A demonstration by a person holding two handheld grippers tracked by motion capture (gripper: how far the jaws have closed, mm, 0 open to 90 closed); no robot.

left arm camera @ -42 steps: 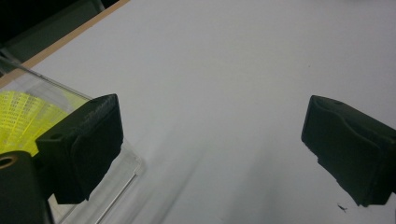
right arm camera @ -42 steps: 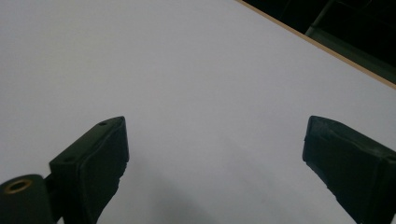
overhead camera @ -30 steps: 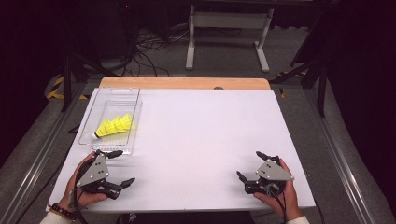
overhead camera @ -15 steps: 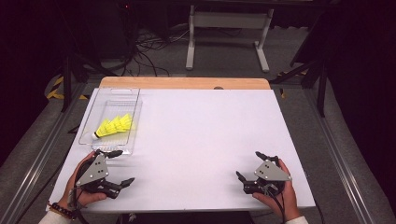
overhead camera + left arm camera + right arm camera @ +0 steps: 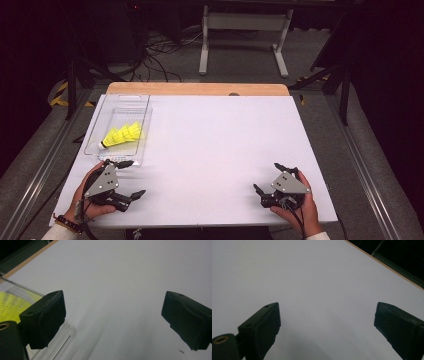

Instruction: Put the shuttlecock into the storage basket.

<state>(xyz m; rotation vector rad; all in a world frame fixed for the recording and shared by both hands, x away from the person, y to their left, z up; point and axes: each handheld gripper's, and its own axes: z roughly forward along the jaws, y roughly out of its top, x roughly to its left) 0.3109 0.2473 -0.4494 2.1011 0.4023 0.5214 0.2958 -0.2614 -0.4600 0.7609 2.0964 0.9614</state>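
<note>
Both grippers, left (image 5: pixel 127 178) & right (image 5: pixel 270 178), sit wide open w/ nothing held, near table edge; yellow shuttlecocks (image 5: pixel 122 135) lie in clear tray (image 5: pixel 142 150) just ahead of left one, prob. very light, crushable skirts, so pinch gently at cork end.

Matt white tabletop (image 5: pixel 215 150) with a bare wood strip along its far edge; clear glossy plastic tray (image 5: pixel 142 107) holding yellow feathery shuttlecocks (image 5: pixel 122 135)
</note>
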